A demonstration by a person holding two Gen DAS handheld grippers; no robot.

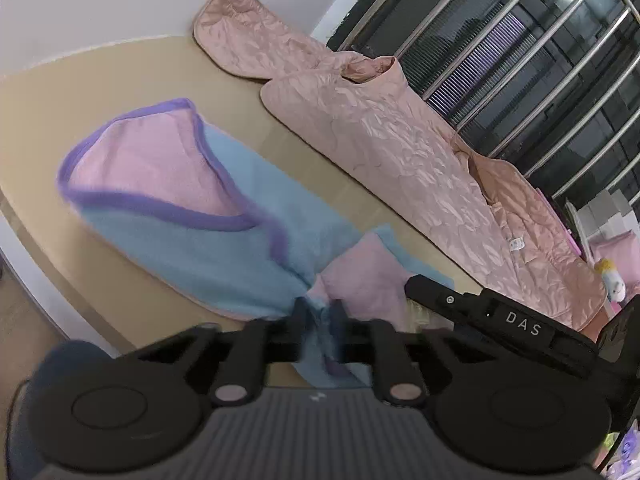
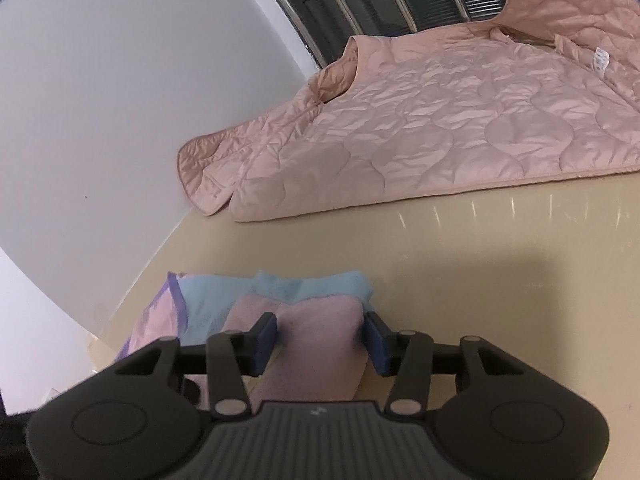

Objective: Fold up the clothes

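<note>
Low in the centre of the left wrist view, the left gripper [image 1: 318, 314] has its fingers pinched together on a bunched fold of a blue and pink fleece garment [image 1: 192, 216] with purple trim, which spreads from the pinch toward the left middle of the frame across a beige table [image 1: 48, 92]. Low in the centre of the right wrist view, the right gripper [image 2: 320, 334] has its blue pads [image 2: 264, 338] spread apart on either side of a pink fleece section; they do not appear to press it, so that side looks unheld. The risk, as a judgement: with only one small bunch gripped, lifting or dragging could pull the fleece into a twist or let the free side slide, spoiling an even fold, and a thin pinch of soft pile may slip out. A quilted pink jacket [image 2: 440, 128] lies well apart at the table's far edge, near window bars [image 1: 540, 60]. The left view alone shows the fleece's purple-edged opening and most of its spread; the right view alone shows the gap between the right pads and the cloth.
</note>
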